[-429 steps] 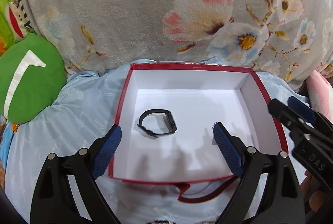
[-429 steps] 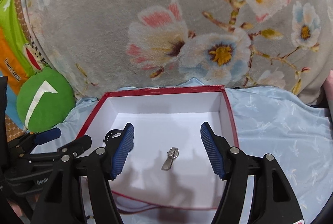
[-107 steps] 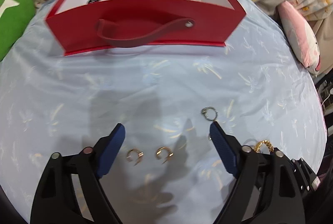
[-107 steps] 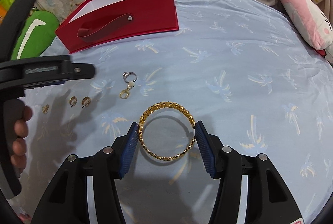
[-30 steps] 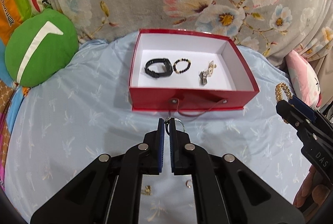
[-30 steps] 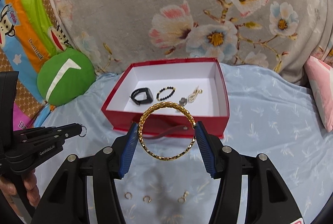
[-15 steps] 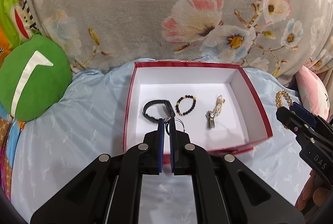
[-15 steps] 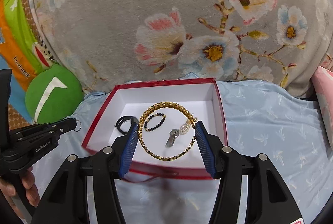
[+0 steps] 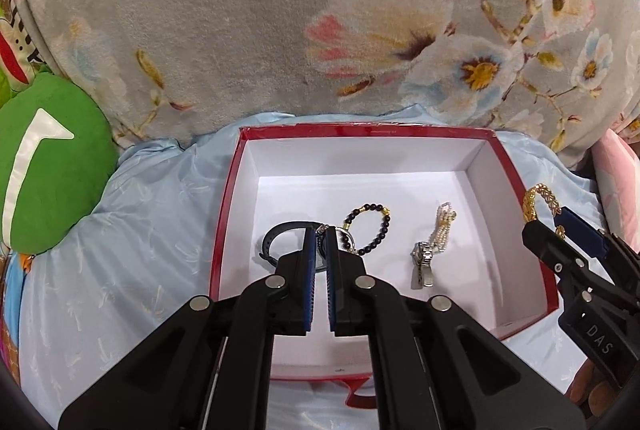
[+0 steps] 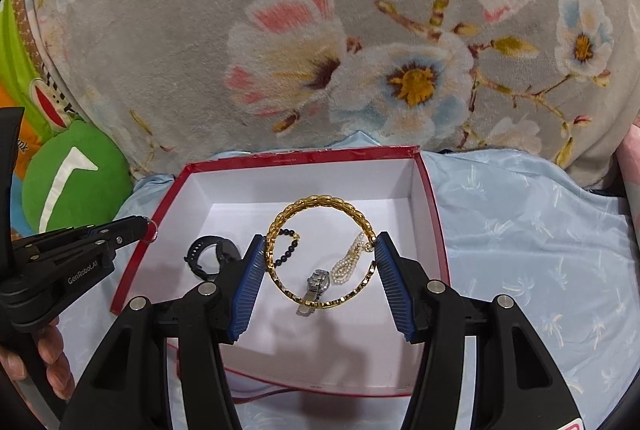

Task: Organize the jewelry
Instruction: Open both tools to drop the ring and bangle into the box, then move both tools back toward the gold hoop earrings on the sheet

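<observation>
A red box (image 9: pixel 360 128) (image 10: pixel 300 154) with a white inside lies on the bed. It holds a black band (image 9: pixel 276 234), a dark bead bracelet (image 9: pixel 376 226), a silver watch (image 9: pixel 422 258) and a pearl piece (image 9: pixel 442 230). My left gripper (image 9: pixel 320 234) (image 10: pixel 146 228) hangs over the box's left part, shut on a small silver ring (image 10: pixel 151 230). My right gripper (image 10: pixel 320 250) (image 9: pixel 560 226) is over the box's middle. Its blue pads press on both sides of a gold chain bangle (image 10: pixel 320 202) (image 9: pixel 536 196), held above the floor.
A grey floral blanket (image 9: pixel 280 10) rises right behind the box. A green cushion (image 9: pixel 44 166) lies at the left and a pink pillow (image 9: pixel 616 182) at the right. Light blue sheet (image 10: pixel 520 230) surrounds the box. A person's hand (image 10: pixel 52 362) holds the left gripper.
Both grippers have moved forward from in front of the box to over its inside, so the box looks larger and nearer. Both grips are unchanged.
</observation>
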A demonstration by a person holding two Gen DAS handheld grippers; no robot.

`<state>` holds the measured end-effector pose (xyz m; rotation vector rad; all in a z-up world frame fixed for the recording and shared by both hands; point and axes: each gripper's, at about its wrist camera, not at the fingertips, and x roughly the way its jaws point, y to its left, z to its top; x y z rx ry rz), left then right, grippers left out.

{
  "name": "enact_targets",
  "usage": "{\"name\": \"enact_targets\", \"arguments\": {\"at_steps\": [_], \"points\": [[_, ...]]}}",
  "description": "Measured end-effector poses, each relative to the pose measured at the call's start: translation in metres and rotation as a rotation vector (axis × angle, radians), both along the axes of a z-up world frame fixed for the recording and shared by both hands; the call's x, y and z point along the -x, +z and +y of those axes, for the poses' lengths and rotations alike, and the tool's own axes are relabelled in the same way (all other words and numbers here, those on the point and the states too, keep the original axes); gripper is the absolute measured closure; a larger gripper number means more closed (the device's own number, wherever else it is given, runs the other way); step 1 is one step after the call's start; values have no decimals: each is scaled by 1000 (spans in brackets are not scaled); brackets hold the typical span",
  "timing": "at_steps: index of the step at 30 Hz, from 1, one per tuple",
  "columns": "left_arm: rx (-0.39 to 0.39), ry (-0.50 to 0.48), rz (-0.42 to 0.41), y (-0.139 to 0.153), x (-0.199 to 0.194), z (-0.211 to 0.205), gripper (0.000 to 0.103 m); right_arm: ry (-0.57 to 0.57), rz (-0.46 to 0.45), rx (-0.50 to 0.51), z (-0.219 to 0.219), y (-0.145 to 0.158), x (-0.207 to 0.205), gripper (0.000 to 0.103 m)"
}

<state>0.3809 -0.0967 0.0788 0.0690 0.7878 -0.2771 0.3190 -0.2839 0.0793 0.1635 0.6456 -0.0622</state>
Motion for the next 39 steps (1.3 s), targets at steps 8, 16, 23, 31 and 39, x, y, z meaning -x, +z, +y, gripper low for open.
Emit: {"name": "enact_targets", "arguments": {"at_steps": [8, 16, 23, 31, 39], "points": [[-14, 20, 21, -13, -20, -1, 99, -16, 33, -3, -8, -19, -19, 49], [-11, 19, 39, -23, -27, -2, 97, -10, 54, 0, -8, -33, -28, 47], [54, 77, 20, -21, -28, 10, 31, -47, 12, 5, -11, -28, -21, 23], [75, 107, 14, -10, -10, 38, 30, -51, -2, -19, -13, -18, 8, 21], [91, 144, 32, -9, 47, 86, 30, -31, 20, -4, 2, -21, 69, 21]]}}
